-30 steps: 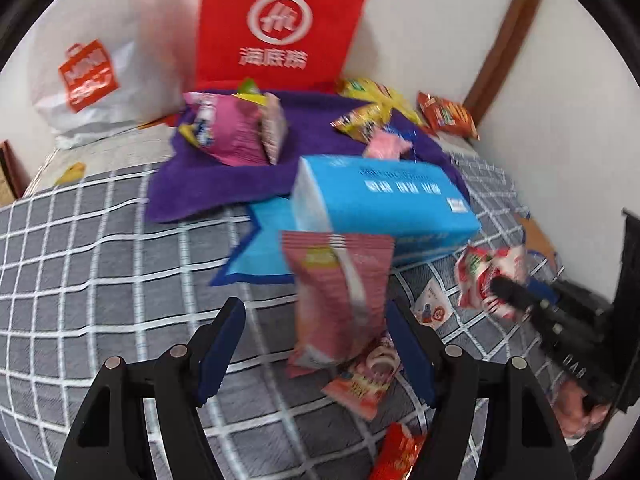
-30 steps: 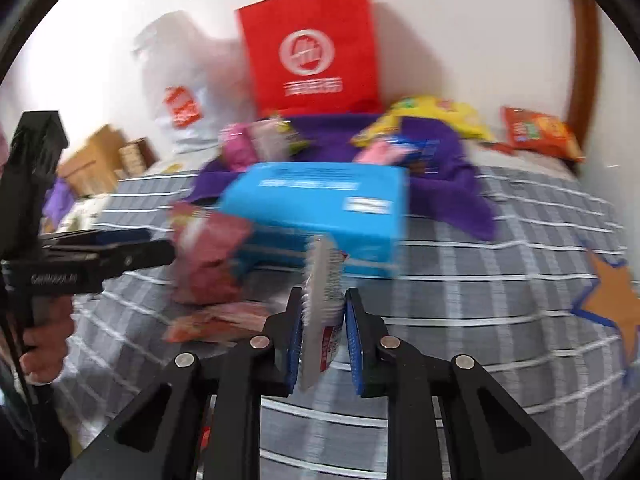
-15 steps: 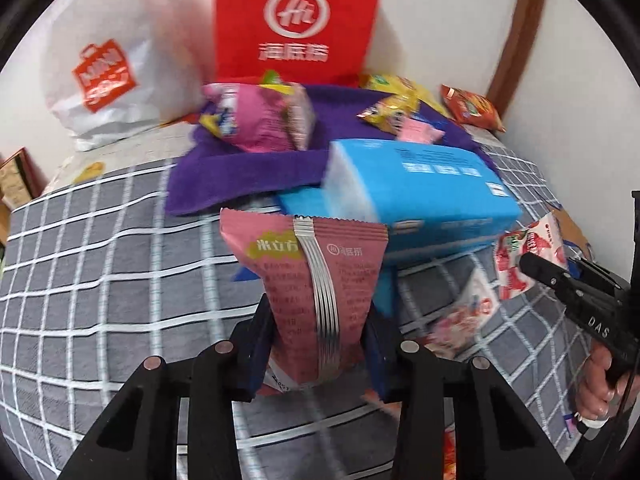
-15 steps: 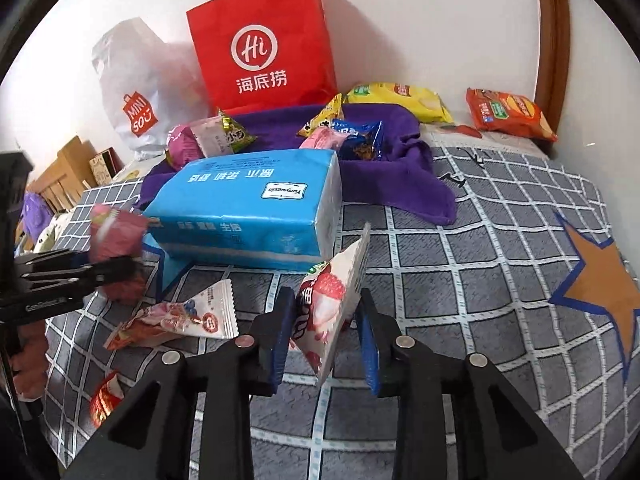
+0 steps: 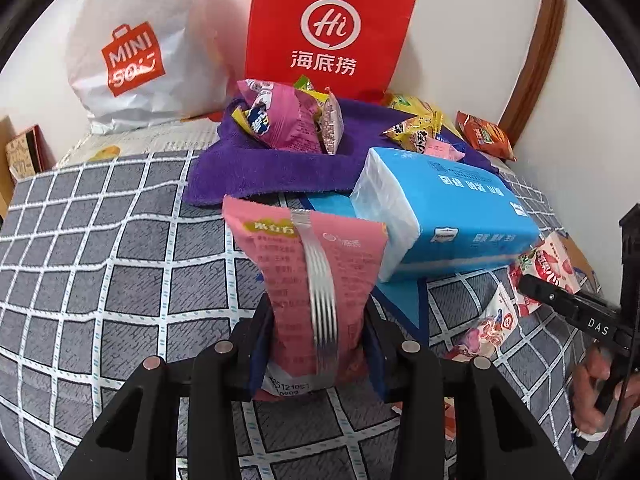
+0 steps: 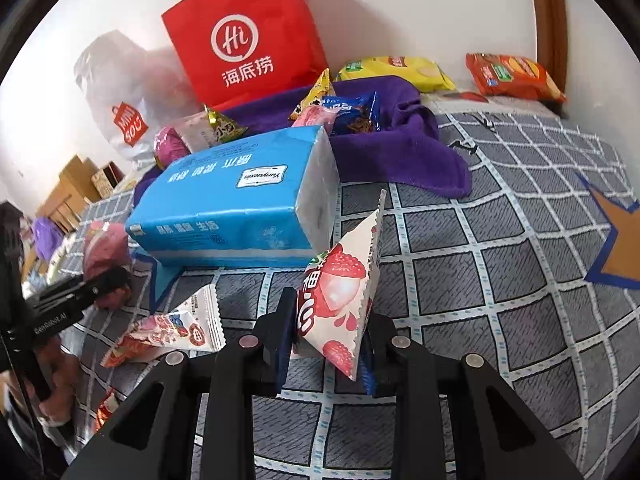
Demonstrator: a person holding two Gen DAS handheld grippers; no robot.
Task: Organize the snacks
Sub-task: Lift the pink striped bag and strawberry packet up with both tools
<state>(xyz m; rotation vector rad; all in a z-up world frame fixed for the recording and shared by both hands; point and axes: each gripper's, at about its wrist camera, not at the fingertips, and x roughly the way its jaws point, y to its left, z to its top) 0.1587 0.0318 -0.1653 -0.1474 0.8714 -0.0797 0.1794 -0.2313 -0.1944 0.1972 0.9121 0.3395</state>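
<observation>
The left gripper (image 5: 318,344) points downward over the grey checked bedspread (image 5: 100,248), its fingers (image 5: 262,344) clamped on the lower part of a pink snack packet (image 5: 312,280) that stands upright between them, silver back seam facing the camera. The right gripper (image 6: 324,344) also tilts down toward the bed; its jaws are closing on a white strawberry-print packet (image 6: 340,300), which is pinched at its base with its pointed corner rising up and to the right. In the left wrist view the right gripper appears at the right edge with the person's hand (image 5: 596,392) around its grip; in the right wrist view the left one shows at the left edge, again with a hand (image 6: 52,376) below it. A long blue tissue pack (image 6: 236,200) lies on the bed just beyond both held packets, its near end close to the strawberry packet's tip. Behind it a purple towel (image 6: 408,148) carries several snack bags, with a red paper bag (image 6: 244,36) and a white plastic bag (image 5: 136,52) against the wall. A small white-and-red packet (image 6: 172,332) lies loose on the bedspread between the two grippers. To the right of the right gripper the bedspread runs open to an orange star patch (image 6: 620,248); left of the left gripper the checked cloth is likewise bare up to the bed's edge.
</observation>
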